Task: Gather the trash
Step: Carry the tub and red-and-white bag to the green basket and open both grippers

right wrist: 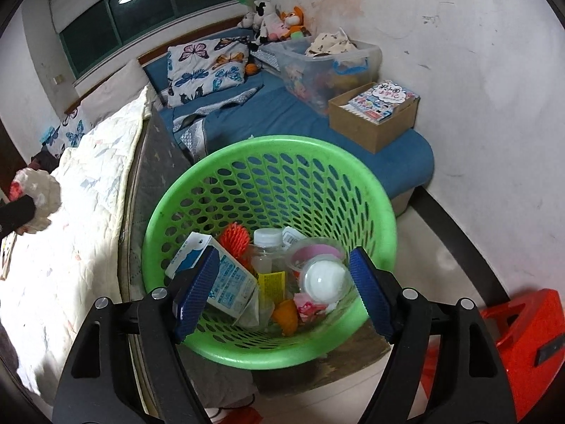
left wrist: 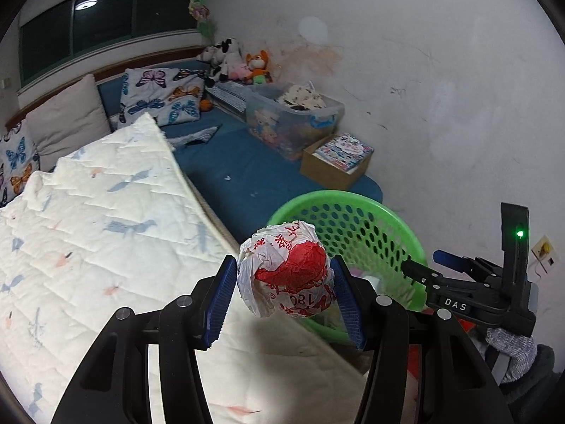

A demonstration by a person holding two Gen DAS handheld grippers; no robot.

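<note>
My left gripper (left wrist: 282,279) is shut on a crumpled white and red paper wrapper (left wrist: 286,272) and holds it above the quilt, just left of the green perforated basket (left wrist: 370,226). The wrapper also shows at the far left of the right wrist view (right wrist: 39,194). My right gripper (right wrist: 282,282) is open and empty, right above the basket (right wrist: 268,148). In the basket lie a carton (right wrist: 226,275), a clear bottle (right wrist: 266,247), a domed cup lid (right wrist: 323,279) and other trash. The right gripper also shows in the left wrist view (left wrist: 420,268), over the basket's right rim.
A white quilt (left wrist: 88,233) covers the bed on the left. A blue mattress (right wrist: 282,120) behind the basket carries a clear storage bin (right wrist: 325,67) and a cardboard box (right wrist: 374,116). A red stool (right wrist: 522,346) stands at the right. The wall is close on the right.
</note>
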